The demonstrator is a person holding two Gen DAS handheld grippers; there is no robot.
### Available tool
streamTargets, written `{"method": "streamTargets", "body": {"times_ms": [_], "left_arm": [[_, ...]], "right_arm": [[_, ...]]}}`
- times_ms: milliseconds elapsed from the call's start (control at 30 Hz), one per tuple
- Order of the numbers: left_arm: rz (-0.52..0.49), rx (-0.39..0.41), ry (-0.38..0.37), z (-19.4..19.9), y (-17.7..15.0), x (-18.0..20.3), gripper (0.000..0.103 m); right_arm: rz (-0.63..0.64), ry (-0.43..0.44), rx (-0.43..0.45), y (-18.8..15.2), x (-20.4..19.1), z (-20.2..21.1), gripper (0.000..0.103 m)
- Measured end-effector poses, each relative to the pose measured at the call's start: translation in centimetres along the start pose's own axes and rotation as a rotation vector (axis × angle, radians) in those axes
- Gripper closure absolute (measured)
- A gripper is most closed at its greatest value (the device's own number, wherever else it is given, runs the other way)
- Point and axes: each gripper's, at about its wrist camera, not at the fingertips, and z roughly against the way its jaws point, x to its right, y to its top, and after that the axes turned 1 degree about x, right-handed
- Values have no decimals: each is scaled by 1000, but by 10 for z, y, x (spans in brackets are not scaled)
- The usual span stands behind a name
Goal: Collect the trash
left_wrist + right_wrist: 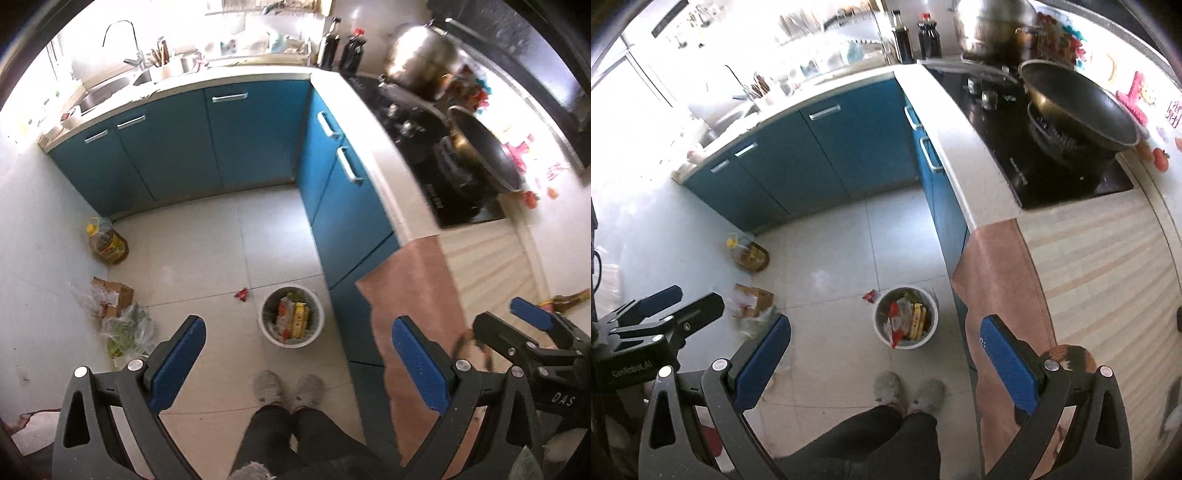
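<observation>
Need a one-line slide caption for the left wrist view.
Left gripper open above the kitchen floor, a red wrapper lying beside the white trash bin.

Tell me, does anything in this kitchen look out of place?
Yes: a small red wrapper lies loose on the floor tiles just left of the white trash bin, not in it. The bin already holds other wrappers. Both grippers are open and empty.

Left gripper (295, 360) wide open, empty, lower frame; white trash bin (293, 316) centre; red wrapper (242, 294) just left on floor.
</observation>
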Motion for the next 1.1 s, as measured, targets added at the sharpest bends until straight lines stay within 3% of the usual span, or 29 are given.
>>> {"method": "streamTargets", "body": {"times_ms": [333,1100], "left_arm": [[39,15,-97,48,-4,11,0],[52,35,-110,72,-19,13,0]], "right_arm": [[-10,49,15,-3,-3,61,0],[6,70,5,-13,0,79,0]]}}
